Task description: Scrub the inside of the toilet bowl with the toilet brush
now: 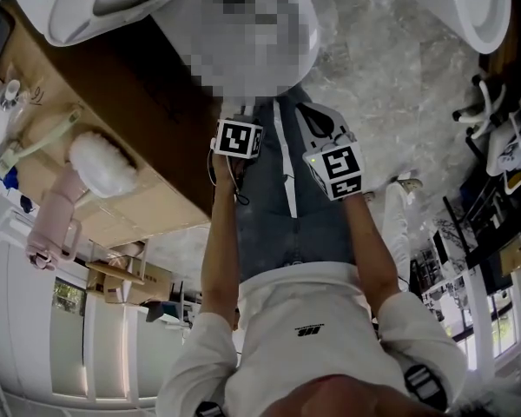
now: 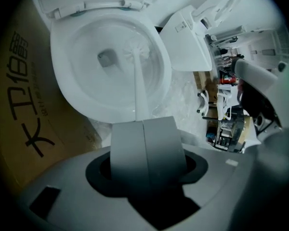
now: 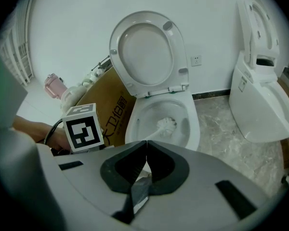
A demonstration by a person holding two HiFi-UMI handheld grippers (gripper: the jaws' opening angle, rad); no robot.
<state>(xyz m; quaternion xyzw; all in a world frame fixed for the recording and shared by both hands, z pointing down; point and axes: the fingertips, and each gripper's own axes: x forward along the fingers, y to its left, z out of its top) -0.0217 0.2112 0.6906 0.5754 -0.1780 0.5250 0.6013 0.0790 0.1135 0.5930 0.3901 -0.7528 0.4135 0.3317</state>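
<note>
The left hand-held gripper (image 2: 143, 123) was clamped on the toilet brush (image 2: 137, 88), its jaws shut around the white handle. Only the left gripper view showed that grip, with the bristle head down inside the toilet bowl (image 2: 60, 81). The right gripper view alone showed the right hand-held gripper (image 3: 145, 143), jaws closed tip to tip, the handle crossing just beyond them. It also showed the upturned seat and lid (image 3: 147, 52), a cardboard box (image 3: 106, 105) beside the bowl and a second toilet (image 3: 262, 105) at the right. The head view set the two marker cubes (image 1: 239, 139) side by side, close together.
</note>
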